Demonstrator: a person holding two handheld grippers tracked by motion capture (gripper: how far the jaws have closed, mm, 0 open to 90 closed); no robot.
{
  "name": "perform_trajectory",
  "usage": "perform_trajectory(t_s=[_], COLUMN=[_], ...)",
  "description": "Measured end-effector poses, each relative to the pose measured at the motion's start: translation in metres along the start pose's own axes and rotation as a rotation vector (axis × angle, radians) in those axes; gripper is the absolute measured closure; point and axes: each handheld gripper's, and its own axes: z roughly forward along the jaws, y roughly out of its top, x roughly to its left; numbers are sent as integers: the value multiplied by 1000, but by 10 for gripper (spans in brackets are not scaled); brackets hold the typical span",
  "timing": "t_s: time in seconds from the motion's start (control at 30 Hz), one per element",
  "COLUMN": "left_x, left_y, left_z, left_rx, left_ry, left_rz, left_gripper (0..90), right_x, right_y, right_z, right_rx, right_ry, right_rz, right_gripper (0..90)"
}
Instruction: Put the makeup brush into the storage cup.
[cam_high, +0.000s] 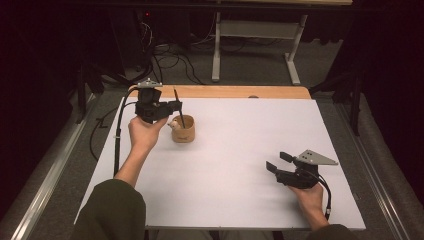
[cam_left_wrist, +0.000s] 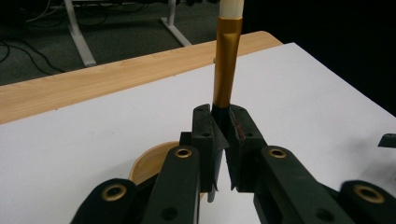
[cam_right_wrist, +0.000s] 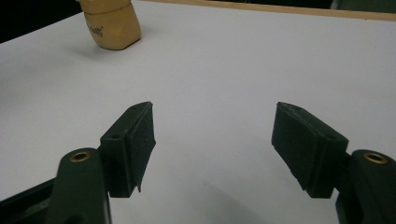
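My left gripper (cam_high: 176, 106) is clamped on the slim black-and-gold brush (cam_left_wrist: 227, 70) above the round wooden cup (cam_high: 183, 129), probably centred; lower it straight, right gripper (cam_high: 280, 161) idle, jaws wide, empty.

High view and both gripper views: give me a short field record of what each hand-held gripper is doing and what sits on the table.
Left hand-held gripper: shut on a brush, gripped at the dark part below its gold ferrule
Brush position: roughly upright, over the wooden cup
Right hand-held gripper: open, nothing between its pads, hovering low over the white table surface
Cup: stands on the white surface near the far left, apart from the right hand-held gripper
Brush tip inside cup: cannot tell
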Motion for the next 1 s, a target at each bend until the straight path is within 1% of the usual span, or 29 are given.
perform_trajectory(t_s=[0.13, 0.33, 0.53, 0.87, 1.0], left_x=[0, 2, 4, 3, 2], left_y=[0, -1, -1, -3, -4], left_z=[3, 7, 11, 18, 23], left_rx=[4, 5, 11, 27, 38], left_ry=[5, 17, 33, 58, 70], left_rz=[-1, -16, -17, -2, 12], left_gripper=[824, 824, 824, 823, 823], right_x=[0, 0, 0, 0, 0], right_y=[0, 0, 0, 0, 0], right_z=[0, 0, 0, 0, 0], right_rx=[3, 0, 1, 0, -2], right_ry=[-1, 0, 1, 3, 2], right_rz=[2, 3, 2, 0, 5], right_gripper=[320, 320, 320, 320, 321])
